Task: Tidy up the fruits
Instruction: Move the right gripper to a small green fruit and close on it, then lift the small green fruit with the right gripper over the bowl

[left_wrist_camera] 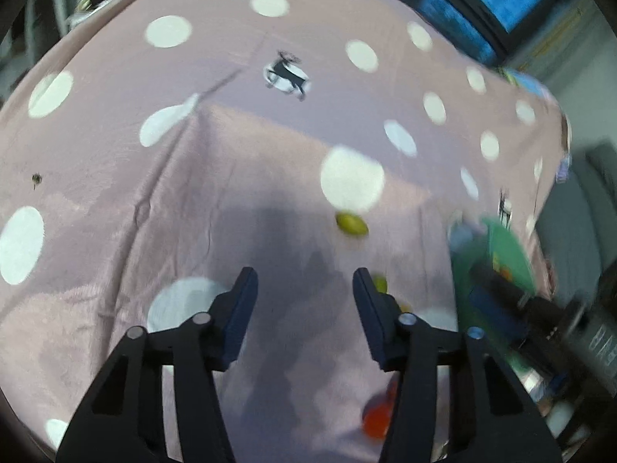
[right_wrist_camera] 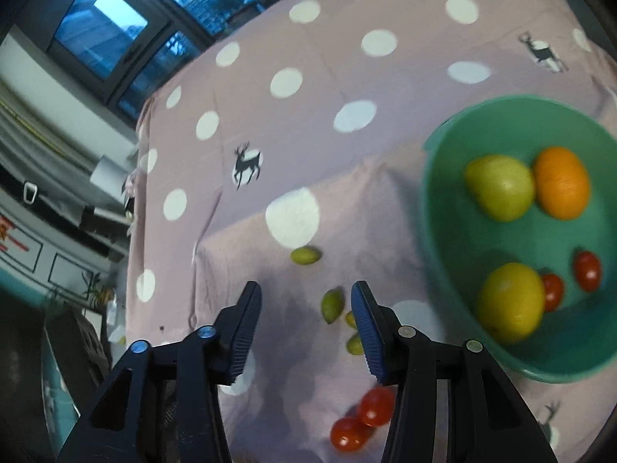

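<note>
My right gripper (right_wrist_camera: pixel 305 293) is open and empty above the table. Several small green fruits (right_wrist_camera: pixel 332 305) lie on the pink cloth just ahead of it, one farther off (right_wrist_camera: pixel 305 256). Two red tomatoes (right_wrist_camera: pixel 376 406) lie under its right finger. A green bowl (right_wrist_camera: pixel 435 208) at the right holds two yellow-green fruits (right_wrist_camera: pixel 500 187), an orange (right_wrist_camera: pixel 562 187) and two small tomatoes (right_wrist_camera: pixel 587 270). My left gripper (left_wrist_camera: pixel 305 279) is open and empty; a green fruit (left_wrist_camera: pixel 351 224) lies ahead, another (left_wrist_camera: pixel 380 283) beside its right finger, a tomato (left_wrist_camera: pixel 377 418) below. The bowl (left_wrist_camera: pixel 501 239) and the other gripper (left_wrist_camera: pixel 540 308) show blurred at the right.
The table is covered by a pink cloth with white dots and deer prints (right_wrist_camera: pixel 246 164). Its edge falls off at the left in the right wrist view, with shelves and a window (right_wrist_camera: pixel 100 31) beyond. The left wrist view is motion-blurred.
</note>
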A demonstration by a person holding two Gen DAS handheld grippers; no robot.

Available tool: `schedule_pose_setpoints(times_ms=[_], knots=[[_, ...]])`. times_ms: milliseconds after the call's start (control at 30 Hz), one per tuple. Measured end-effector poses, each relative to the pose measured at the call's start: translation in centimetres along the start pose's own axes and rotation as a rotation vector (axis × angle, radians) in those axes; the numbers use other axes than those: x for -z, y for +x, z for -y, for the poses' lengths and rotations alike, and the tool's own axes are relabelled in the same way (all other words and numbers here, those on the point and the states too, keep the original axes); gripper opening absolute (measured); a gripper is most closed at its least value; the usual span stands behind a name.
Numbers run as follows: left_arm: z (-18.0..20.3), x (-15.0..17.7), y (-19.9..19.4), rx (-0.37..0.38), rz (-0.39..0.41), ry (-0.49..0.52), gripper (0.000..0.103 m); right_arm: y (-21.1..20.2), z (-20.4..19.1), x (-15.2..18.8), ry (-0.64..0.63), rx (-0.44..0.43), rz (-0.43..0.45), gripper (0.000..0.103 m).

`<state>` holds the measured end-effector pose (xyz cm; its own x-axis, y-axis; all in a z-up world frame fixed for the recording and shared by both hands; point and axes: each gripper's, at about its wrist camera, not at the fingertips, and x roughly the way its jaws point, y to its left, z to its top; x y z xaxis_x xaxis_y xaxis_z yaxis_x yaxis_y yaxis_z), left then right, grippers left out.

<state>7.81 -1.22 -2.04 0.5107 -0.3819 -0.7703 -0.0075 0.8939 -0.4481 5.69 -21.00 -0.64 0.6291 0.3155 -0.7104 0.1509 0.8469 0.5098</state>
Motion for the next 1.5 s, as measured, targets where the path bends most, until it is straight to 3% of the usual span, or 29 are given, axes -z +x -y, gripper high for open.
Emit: schedule_pose_setpoints(times_ms=[67,233,400,533,600,700,800,1100,1300,1333,1400,1500], knots=[[-0.7,-0.8,0.2,0.036,-0.001,-0.054,0.046,1.1,-0.1,0.2,-0.003,0.004,-0.021,0.049],[-1.4,-1.9,0.6,0.098,-0.002,-0.131,0.045,4.2,-0.8,0.6,-0.054,0.098,-0.085,0.034],[-0.4,-2.6,1.6,0.118,-0.021,-0.105,0.045,6.6,-0.6,1.0,-0.071,0.144,-0.131,0.030],[0.4,-2.8,2.7,0.149,-0.036,-0.083,0.045,7.6,-0.3,1.2,-0.071,0.175,-0.141,0.028],[0.7,-2.9,3.3,0.176,-0.048,-0.076,0.045,8.1,-0.3,1.2,-0.083,0.194,-0.145,0.021],[0.7,-3.0,4.1,0.189,-0.061,-0.091,0.045,8.0,-0.1,1.1,-0.086,0.190,-0.128,0.021],[0.9,-3.0,5.0,0.187,-0.083,-0.105,0.045,7.0,0.2,1.0,-0.077,0.170,-0.110,0.020],[3.5,-3.4,7.7,0.127,-0.123,-0.051,0.038,-0.2,1.0,-0.7,-0.021,0.036,0.083,0.020],[3.5,-3.5,8.8,0.090,-0.121,-0.081,0.035,-1.8,2.0,-1.3,0.007,0.020,0.127,0.020],[3.6,-3.6,8.8,0.085,-0.118,-0.082,0.034,-1.9,2.3,-1.3,0.015,0.016,0.131,0.020],[3.7,-3.5,9.0,0.066,-0.105,-0.071,0.018,-2.1,2.5,-1.5,0.025,0.014,0.133,0.020],[4.1,-3.4,9.1,0.031,-0.089,-0.040,0.018,-2.5,3.1,-1.5,0.043,0.017,0.138,0.020]])
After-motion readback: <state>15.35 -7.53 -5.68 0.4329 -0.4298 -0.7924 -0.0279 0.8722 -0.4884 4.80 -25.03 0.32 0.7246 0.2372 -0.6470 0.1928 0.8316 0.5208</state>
